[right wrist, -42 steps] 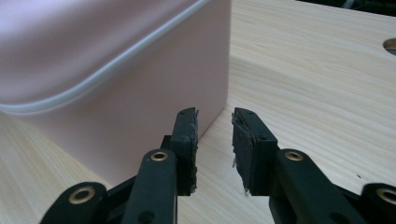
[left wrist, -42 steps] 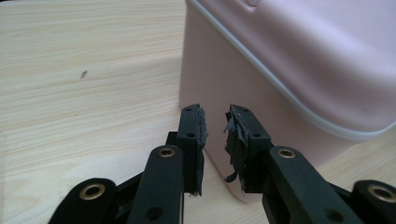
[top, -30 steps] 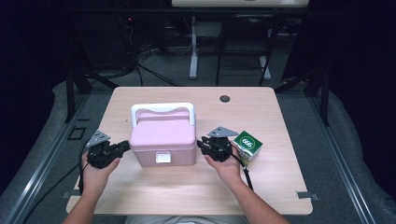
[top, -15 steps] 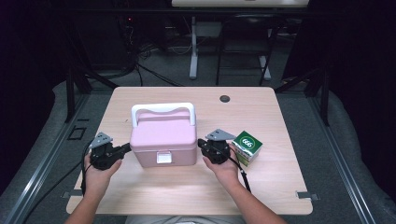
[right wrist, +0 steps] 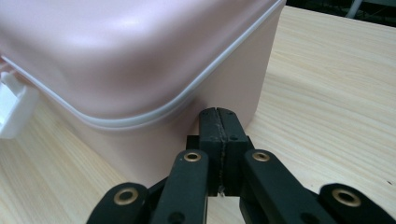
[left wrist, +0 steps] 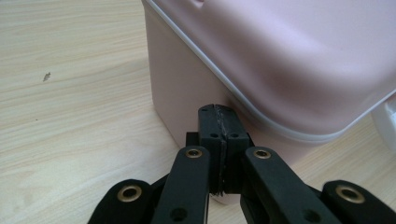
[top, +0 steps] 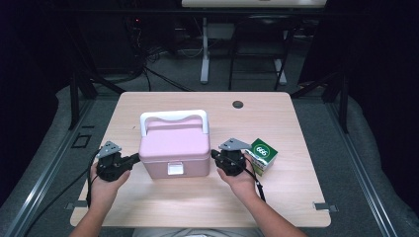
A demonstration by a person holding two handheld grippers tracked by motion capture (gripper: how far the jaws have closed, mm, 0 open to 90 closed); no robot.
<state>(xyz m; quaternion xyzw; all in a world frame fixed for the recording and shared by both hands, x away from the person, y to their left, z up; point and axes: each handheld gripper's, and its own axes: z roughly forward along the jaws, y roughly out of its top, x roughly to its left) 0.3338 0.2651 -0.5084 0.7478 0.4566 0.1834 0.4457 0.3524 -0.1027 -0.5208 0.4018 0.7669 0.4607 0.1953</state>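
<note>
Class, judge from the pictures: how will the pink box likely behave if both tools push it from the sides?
The pink box looks like rigid moulded plastic, so it should probably hold its shape rather than flex. Its flat base on the smooth table suggests it would slide, not roll. Both shut tools, left and right, sit low against its sides, so tipping seems unlikely.

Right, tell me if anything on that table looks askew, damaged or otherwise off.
Nothing stands out. The pink box sits flat on the table, lid down, white handle folded back. The green carton sits undamaged beside the right gripper. Both grippers, left included, are shut at the box's sides, holding nothing.
</note>
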